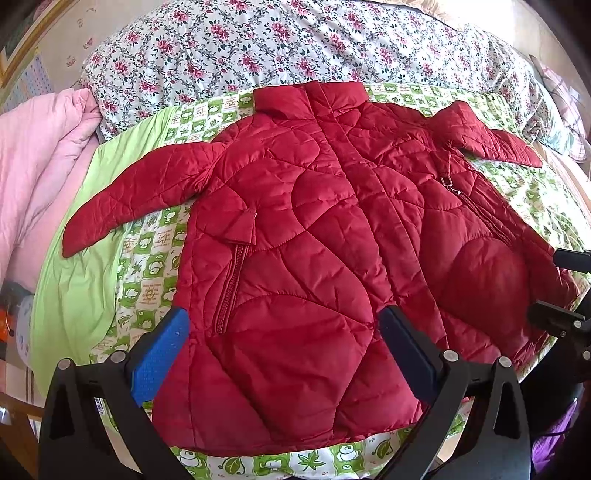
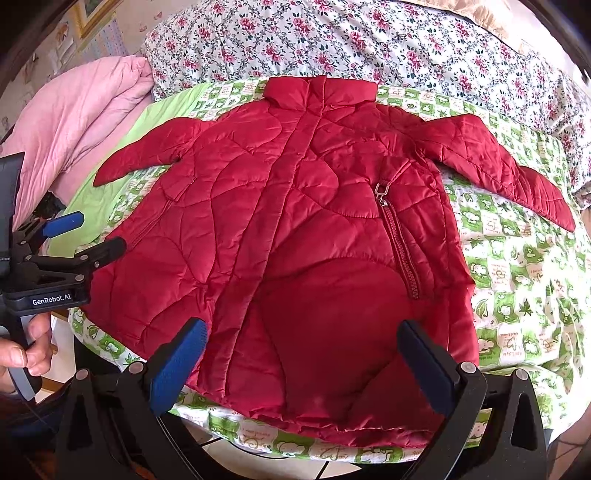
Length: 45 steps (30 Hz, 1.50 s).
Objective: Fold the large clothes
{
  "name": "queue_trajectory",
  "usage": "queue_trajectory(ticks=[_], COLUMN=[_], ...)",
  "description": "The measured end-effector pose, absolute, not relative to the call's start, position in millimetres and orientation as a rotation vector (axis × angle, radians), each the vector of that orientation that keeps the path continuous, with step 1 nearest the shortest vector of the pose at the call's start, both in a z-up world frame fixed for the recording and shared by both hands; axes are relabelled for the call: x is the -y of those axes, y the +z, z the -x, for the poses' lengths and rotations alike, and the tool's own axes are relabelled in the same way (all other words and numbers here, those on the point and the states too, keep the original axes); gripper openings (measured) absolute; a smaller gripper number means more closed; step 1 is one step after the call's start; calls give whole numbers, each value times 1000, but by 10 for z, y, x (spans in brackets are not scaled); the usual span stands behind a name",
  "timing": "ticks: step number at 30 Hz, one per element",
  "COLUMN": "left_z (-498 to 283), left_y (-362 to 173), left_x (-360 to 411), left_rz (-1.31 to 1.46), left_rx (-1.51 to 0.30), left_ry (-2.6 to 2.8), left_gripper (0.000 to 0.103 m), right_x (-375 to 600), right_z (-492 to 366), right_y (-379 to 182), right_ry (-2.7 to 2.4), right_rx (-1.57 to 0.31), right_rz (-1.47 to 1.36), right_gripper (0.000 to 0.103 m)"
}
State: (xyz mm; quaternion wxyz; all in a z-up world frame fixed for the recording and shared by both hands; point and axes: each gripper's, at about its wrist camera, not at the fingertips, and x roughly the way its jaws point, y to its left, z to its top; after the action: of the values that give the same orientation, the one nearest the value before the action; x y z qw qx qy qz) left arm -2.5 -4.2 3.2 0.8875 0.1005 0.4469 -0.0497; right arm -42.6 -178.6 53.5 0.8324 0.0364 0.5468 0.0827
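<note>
The left gripper [image 1: 282, 328] has its two fingers spread wide apart, with nothing between them. One finger has a blue pad [image 1: 159, 354] on the left side, and the other finger is dark on the right. The right gripper [image 2: 303, 343] is spread wide too and holds nothing. Its blue pad [image 2: 179, 365] is also on the left side. In the right wrist view, the left gripper shows at the far left, and a hand [image 2: 22, 350] wraps around its handle from below.

Ahead of the jaws, a floral quilt [image 1: 258, 44] heaps across the bed; a pink comforter [image 2: 74, 107] lies left, below a framed picture [image 2: 92, 14].
</note>
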Motion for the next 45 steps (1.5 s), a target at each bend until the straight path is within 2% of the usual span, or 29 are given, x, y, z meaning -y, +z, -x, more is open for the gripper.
queue_trajectory(ticks=[26,45], left_z=[6,-177], left_y=[-7,-141], left_x=[59,8], left_rz=[-199,-105], left_rx=[-906,-959], left_ry=[-111,-172], left_gripper=[103,103], right_x=[1791,2035], right_z=[409,261], right_y=[522,372], right_ry=[177,157], right_rx=[-1144,-1138], right_rz=[-89,-168], right_gripper=[103,103])
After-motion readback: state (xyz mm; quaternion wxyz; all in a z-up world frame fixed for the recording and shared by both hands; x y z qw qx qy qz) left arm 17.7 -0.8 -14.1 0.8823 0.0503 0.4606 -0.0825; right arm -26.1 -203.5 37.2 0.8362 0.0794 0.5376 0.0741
